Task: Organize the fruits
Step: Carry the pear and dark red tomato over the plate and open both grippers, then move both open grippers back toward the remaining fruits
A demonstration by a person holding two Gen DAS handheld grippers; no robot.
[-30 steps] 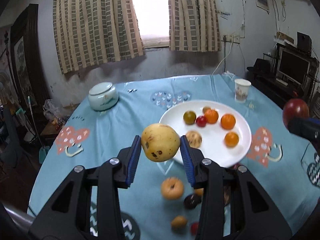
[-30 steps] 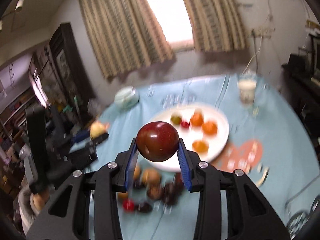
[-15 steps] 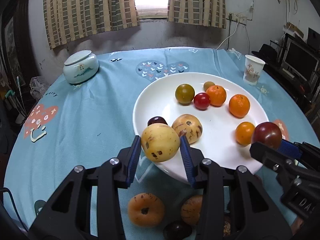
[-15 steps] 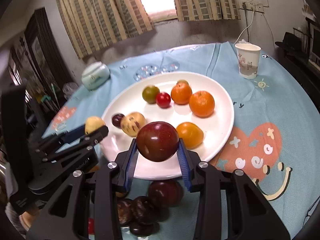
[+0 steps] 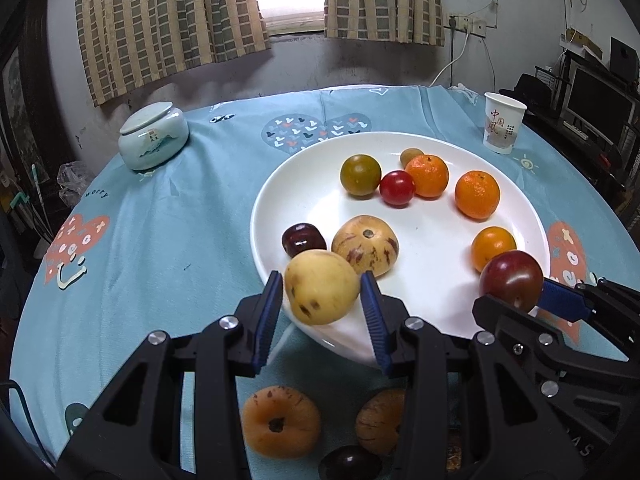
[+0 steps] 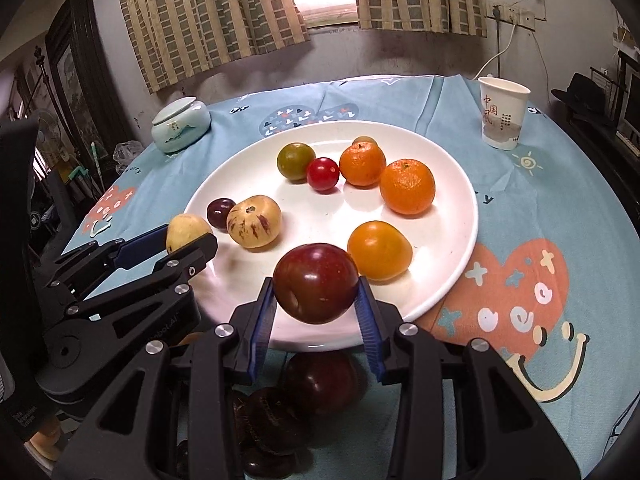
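Observation:
A white plate (image 5: 304,184) (image 6: 448,168) on the blue tablecloth holds several fruits: oranges, a red tomato, a green one, a striped melon-like fruit (image 5: 365,245) and a dark plum (image 5: 302,239). My left gripper (image 5: 321,294) is shut on a yellow spotted pear (image 5: 320,286) (image 6: 185,231) over the plate's near left rim. My right gripper (image 6: 316,286) is shut on a dark red apple (image 6: 315,282) (image 5: 511,280) over the plate's near edge, beside an orange (image 6: 378,250).
Loose fruits lie on the cloth in front of the plate: an orange persimmon-like fruit (image 5: 281,422), a striped one (image 5: 380,420), dark ones (image 6: 320,380). A lidded ceramic jar (image 5: 153,136) stands at the back left, a paper cup (image 5: 502,128) at the back right.
Both grippers have come forward and down from high above the table to the plate's near rim, each still holding its fruit. The plate now looms larger.

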